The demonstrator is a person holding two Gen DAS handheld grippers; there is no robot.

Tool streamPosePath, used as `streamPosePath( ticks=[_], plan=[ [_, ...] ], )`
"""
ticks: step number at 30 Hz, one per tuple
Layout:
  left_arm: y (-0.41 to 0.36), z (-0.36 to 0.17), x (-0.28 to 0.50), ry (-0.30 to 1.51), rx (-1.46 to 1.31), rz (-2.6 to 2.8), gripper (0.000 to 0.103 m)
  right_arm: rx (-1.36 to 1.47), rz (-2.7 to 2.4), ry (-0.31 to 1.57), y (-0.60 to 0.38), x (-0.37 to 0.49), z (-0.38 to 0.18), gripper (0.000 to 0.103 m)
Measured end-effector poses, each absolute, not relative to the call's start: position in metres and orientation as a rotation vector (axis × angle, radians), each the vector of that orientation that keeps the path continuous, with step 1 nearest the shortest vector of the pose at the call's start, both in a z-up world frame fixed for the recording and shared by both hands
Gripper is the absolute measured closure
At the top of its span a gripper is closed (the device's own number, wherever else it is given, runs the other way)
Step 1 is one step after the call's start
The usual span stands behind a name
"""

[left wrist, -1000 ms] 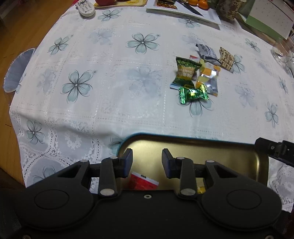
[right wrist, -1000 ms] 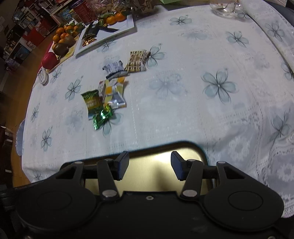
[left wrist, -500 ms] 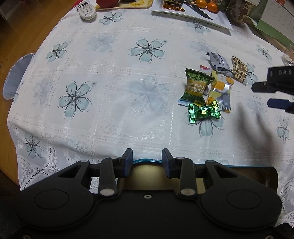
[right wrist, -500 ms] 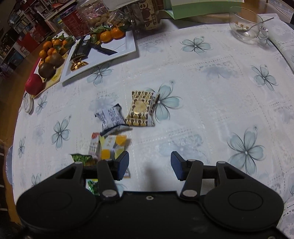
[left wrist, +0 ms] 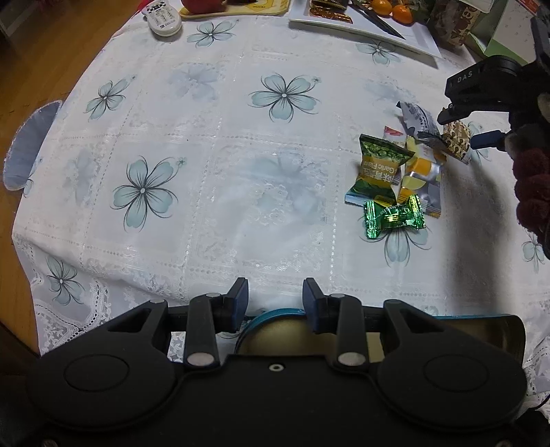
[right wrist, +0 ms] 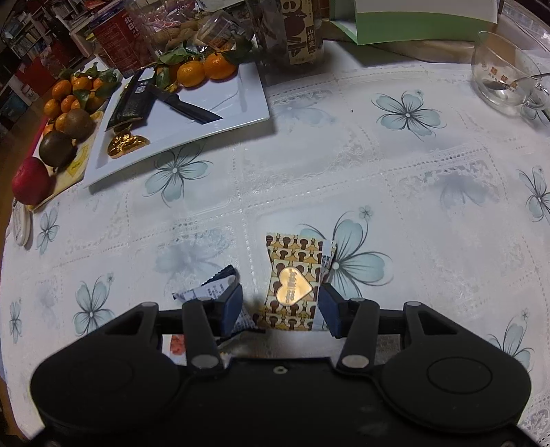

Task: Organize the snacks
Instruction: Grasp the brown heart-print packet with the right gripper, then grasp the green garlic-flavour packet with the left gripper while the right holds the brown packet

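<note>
A small pile of wrapped snacks lies on the flowered tablecloth: a green twisted candy (left wrist: 393, 216), a green and yellow packet (left wrist: 380, 168), a yellow and silver packet (left wrist: 421, 172), a white and blue packet (left wrist: 417, 118) and a brown patterned packet with a gold heart (right wrist: 294, 282). My right gripper (right wrist: 280, 304) is open and straddles the brown packet; it also shows in the left wrist view (left wrist: 460, 130). My left gripper (left wrist: 275, 304) is open and empty over the near rim of a gold tin with a blue edge (left wrist: 508, 330).
A white plate (right wrist: 213, 117) with a knife, tangerines and a dark packet stands at the back. Fruit on a yellow board (right wrist: 62, 130), jars, a green box (right wrist: 422, 20), a glass cup (right wrist: 505, 72) and a remote (left wrist: 163, 19) line the far edge.
My right gripper has moved forward from over the tin to the snack pile and now straddles the brown packet. My left gripper has drawn back, so less of the tin shows.
</note>
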State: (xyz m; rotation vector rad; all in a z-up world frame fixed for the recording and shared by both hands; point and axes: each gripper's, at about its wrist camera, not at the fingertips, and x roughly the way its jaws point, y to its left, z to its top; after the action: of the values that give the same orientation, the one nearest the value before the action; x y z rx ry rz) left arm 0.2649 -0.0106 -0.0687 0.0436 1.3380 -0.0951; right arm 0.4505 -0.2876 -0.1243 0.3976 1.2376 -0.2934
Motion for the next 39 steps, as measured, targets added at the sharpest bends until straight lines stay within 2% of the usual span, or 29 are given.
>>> streamPosePath(
  ticks=[1, 2, 3, 7, 25, 26, 39],
  plan=[
    [-0.01, -0.068, 0.266, 1.339, 0.042, -0.098, 0.059, 0.391, -0.298, 1.246, -0.288, 0.453, -0.128, 0.053],
    [-0.011, -0.068, 0.267, 1.339, 0.042, -0.103, 0.059, 0.379, -0.298, 1.258, -0.288, 0.454, -0.132, 0.062],
    [-0.011, -0.067, 0.269, 1.338, 0.043, -0.106, 0.059, 0.37, -0.298, 1.265, -0.289, 0.455, -0.134, 0.066],
    [-0.018, -0.067, 0.277, 1.336, 0.053, -0.118, 0.059, 0.357, -0.287, 1.256, -0.291, 0.445, -0.135, 0.071],
    [-0.069, -0.083, 0.339, 1.268, 0.117, -0.247, 0.058, 0.486, -0.326, 1.297, -0.335, 0.324, -0.126, 0.071],
    [-0.071, -0.084, 0.34, 1.262, 0.123, -0.246, 0.055, 0.486, -0.323, 1.296, -0.335, 0.32, -0.126, 0.071],
    [-0.087, -0.087, 0.35, 1.189, 0.173, -0.24, 0.055, 0.408, -0.306, 1.274, -0.318, 0.305, -0.125, 0.071]
  ],
)
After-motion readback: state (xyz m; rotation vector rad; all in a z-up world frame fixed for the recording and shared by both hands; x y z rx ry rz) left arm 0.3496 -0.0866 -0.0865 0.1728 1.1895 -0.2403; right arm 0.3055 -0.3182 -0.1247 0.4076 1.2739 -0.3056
